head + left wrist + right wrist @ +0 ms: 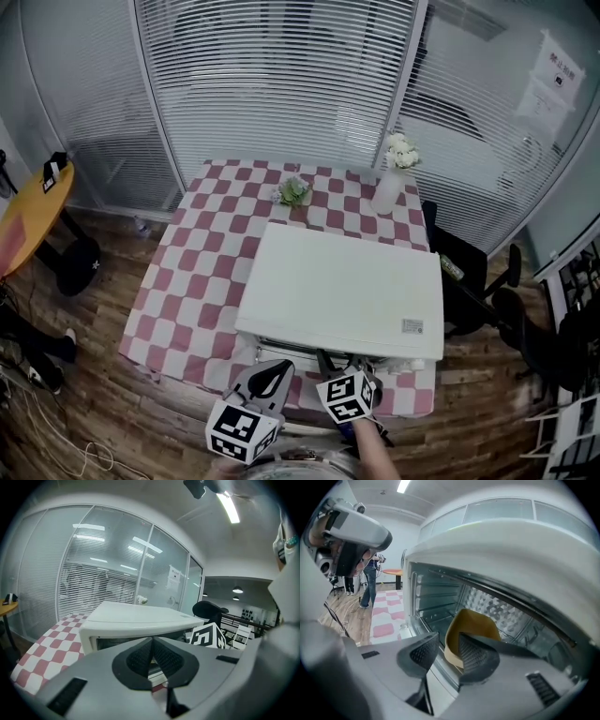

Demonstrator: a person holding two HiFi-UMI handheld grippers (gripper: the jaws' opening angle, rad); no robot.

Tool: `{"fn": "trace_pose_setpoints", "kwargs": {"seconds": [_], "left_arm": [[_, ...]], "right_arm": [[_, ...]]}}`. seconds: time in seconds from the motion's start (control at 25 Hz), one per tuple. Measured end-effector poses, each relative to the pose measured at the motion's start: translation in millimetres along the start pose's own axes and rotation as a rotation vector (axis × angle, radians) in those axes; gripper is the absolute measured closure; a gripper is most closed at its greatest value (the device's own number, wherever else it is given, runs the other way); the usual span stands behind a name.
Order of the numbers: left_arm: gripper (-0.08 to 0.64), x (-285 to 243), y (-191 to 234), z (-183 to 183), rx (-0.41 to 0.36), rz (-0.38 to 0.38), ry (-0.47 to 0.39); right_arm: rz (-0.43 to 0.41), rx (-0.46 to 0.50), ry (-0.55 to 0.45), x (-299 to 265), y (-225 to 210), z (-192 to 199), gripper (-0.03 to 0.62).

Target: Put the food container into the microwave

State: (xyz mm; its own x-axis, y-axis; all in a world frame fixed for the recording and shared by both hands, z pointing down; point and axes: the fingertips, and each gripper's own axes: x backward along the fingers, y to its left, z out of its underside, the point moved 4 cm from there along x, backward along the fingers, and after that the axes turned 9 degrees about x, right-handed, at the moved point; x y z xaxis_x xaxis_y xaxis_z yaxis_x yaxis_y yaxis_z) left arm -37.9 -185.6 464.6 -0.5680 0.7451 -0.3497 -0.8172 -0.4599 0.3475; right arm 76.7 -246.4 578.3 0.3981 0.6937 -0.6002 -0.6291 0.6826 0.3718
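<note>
The white microwave (347, 286) stands on the red-checked table (187, 281), its front facing me. In the right gripper view its cavity (440, 602) is open, and a tan food container (476, 625) sits tilted inside on the floor. My right gripper (443, 651) is open at the cavity mouth. Its right finger reaches into the container and its left finger (423, 654) stays outside, so the near rim lies between them with a gap showing. My left gripper (151, 654) is shut on nothing, held low in front of the microwave (136, 618). The head view shows both grippers (267, 380) (361, 373) at the microwave's front edge.
A vase of white flowers (392, 178) and a small green plant (294, 191) stand behind the microwave. A black office chair (469, 272) is right of the table, an orange round table (33, 211) far left. A glass wall with blinds runs behind. A person (370, 581) stands in the distance.
</note>
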Motion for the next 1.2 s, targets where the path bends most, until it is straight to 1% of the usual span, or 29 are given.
{"fn": "trace_pose_setpoints", "kwargs": {"seconds": [0.36,0.48,0.64,0.76,0.96,1.04,1.2], "left_arm": [[0.546,-4,-8,7,-0.005,0.024,0.021],[0.546,-5,-10,8,-0.009,0.029,0.025],[0.546,-7,-13,11,-0.023,0.038,0.035],[0.546,-11,-14,15,-0.03,0.048,0.048],[0.546,-18,-17,23,-0.034,0.066,0.074],[0.546,-21,-17,26,-0.036,0.07,0.084],[0.546,-24,-18,30,-0.044,0.077,0.089]], "right_arm": [[0.013,-0.003,-0.001,11,-3,3,0.469],[0.02,-0.02,-0.001,16,-3,6,0.486],[0.016,-0.062,-0.009,22,0,13,0.503],[0.019,-0.094,-0.015,27,3,18,0.549],[0.002,-0.17,-0.019,32,10,30,0.587],[-0.015,-0.194,-0.04,34,14,31,0.597],[-0.058,-0.247,-0.118,46,21,20,0.598]]}}
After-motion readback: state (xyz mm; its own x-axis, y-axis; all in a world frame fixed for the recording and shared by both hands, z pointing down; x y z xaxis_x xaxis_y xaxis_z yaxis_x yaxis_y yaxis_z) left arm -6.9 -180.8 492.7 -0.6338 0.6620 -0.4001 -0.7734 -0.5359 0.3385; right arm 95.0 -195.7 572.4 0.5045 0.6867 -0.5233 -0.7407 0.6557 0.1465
